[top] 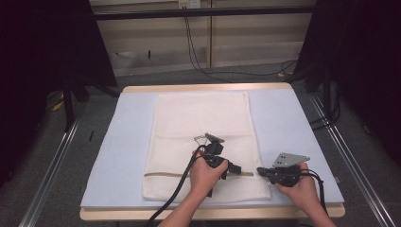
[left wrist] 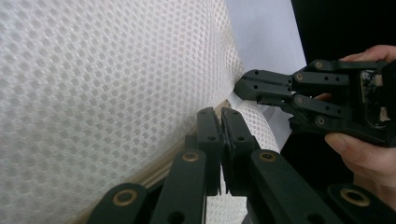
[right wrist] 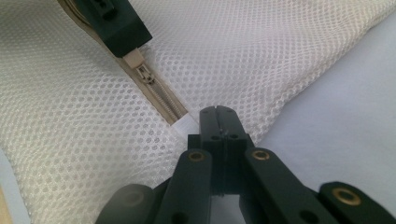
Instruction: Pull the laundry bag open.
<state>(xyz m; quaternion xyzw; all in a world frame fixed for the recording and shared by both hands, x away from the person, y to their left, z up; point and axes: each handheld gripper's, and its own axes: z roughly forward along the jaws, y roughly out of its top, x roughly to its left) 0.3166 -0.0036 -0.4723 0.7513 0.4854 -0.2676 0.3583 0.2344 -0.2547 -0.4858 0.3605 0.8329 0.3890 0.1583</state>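
Both tools clamped on mesh bag (zipper end), pale blue table mat, grey floor.

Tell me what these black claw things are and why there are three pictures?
They are grabbing tools, one in each of a person's hands. One picture looks down from above the table; the other two come from small cameras riding on the tools. On the pale blue table mat lies a white mesh laundry bag with a beige zipper. The left gripper is shut on the zipper's pull. The right gripper is shut on the bag's edge at the zipper's end, as if holding the bag steady while the zipper is worked.
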